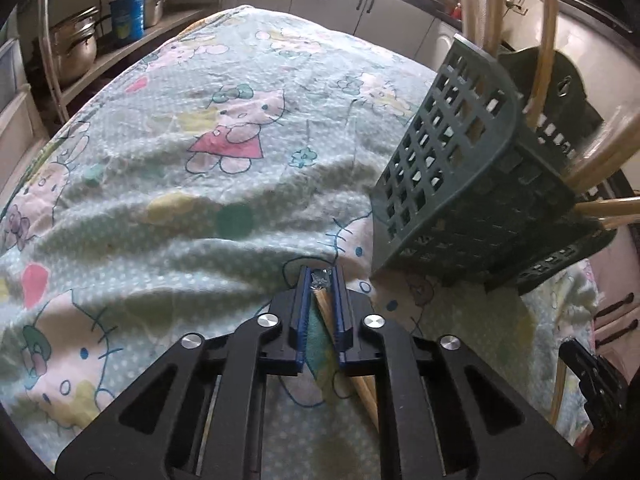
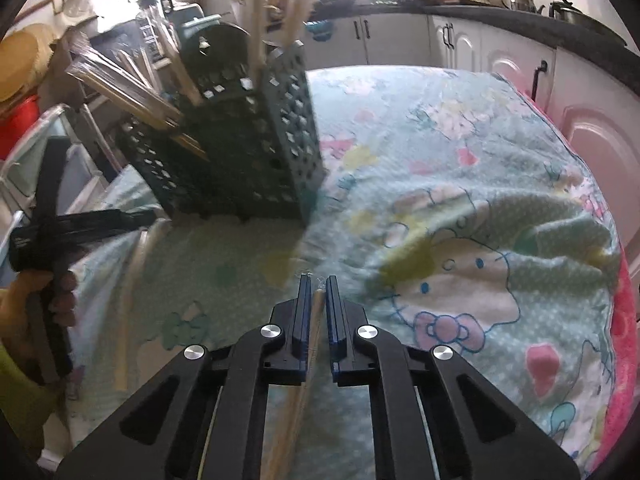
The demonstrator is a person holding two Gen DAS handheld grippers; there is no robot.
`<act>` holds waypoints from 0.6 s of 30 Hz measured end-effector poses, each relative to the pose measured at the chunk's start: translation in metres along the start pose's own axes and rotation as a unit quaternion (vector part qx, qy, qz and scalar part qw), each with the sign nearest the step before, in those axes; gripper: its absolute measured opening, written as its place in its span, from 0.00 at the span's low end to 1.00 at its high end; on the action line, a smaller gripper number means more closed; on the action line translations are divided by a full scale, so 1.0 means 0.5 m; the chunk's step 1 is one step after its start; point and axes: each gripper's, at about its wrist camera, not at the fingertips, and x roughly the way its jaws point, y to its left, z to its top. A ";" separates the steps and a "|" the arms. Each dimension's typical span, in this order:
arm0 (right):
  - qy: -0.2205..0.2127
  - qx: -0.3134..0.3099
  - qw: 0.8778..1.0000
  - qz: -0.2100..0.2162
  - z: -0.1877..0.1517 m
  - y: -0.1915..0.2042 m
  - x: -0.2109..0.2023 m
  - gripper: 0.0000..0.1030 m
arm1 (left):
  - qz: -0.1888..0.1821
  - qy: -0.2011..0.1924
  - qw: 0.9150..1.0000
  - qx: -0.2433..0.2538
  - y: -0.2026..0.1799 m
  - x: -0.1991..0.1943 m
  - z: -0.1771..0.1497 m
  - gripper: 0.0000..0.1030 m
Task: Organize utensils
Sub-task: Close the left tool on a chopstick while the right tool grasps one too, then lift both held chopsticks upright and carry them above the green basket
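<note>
A dark green slotted utensil basket (image 1: 472, 184) stands on the Hello Kitty cloth (image 1: 200, 160), to the right of and beyond my left gripper (image 1: 322, 276). Several wooden utensils (image 1: 544, 60) stick out of it. My left gripper is shut on a wrapped pair of wooden chopsticks (image 1: 326, 308) held low over the cloth. In the right wrist view the basket (image 2: 248, 140) is ahead on the left with wrapped chopsticks (image 2: 120, 84) in it. My right gripper (image 2: 319, 280) is shut on another wooden chopstick pair (image 2: 316, 320). The left gripper body (image 2: 72, 224) shows at the left.
Another pale stick (image 2: 132, 300) hangs near the left gripper. Shelves with steel pots (image 1: 76, 44) and a blue tin (image 1: 127, 16) stand far left. White cabinets (image 2: 500, 52) and a dark counter with kettles line the back. The cloth is wrinkled, with a pink edge (image 2: 624, 360) on the right.
</note>
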 end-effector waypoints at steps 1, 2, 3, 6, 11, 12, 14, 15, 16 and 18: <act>-0.003 -0.005 1.000 0.003 0.004 0.006 -0.004 0.07 | -0.008 -0.004 1.000 -0.003 0.004 -0.010 -0.001 0.04; -0.008 -0.010 1.000 0.008 0.008 0.016 -0.011 0.07 | -0.014 -0.010 1.000 -0.004 0.006 -0.021 -0.003 0.04; -0.011 -0.013 1.000 0.013 0.011 0.026 -0.017 0.07 | -0.018 -0.015 1.000 -0.004 0.006 -0.030 -0.004 0.03; -0.021 -0.027 0.999 0.027 0.022 0.059 -0.035 0.06 | -0.029 -0.036 0.999 0.005 0.004 -0.072 -0.008 0.02; -0.041 -0.048 0.997 0.038 0.034 0.114 -0.062 0.06 | -0.046 -0.067 0.996 0.041 -0.017 -0.149 -0.016 0.02; -0.045 -0.052 0.997 0.041 0.036 0.124 -0.067 0.06 | -0.047 -0.077 0.995 0.052 -0.021 -0.168 -0.018 0.02; -0.053 -0.060 0.996 0.047 0.040 0.144 -0.077 0.06 | -0.053 -0.090 0.993 0.060 -0.027 -0.195 -0.017 0.02; -0.056 -0.063 0.995 0.050 0.042 0.152 -0.081 0.06 | -0.056 -0.095 0.992 0.061 -0.029 -0.207 -0.018 0.02; -0.060 -0.069 0.994 0.054 0.045 0.165 -0.087 0.06 | -0.060 -0.101 0.991 0.062 -0.031 -0.221 -0.021 0.02; -0.067 -0.078 0.993 0.059 0.048 0.182 -0.097 0.06 | -0.065 -0.115 0.989 0.067 -0.037 -0.249 -0.025 0.02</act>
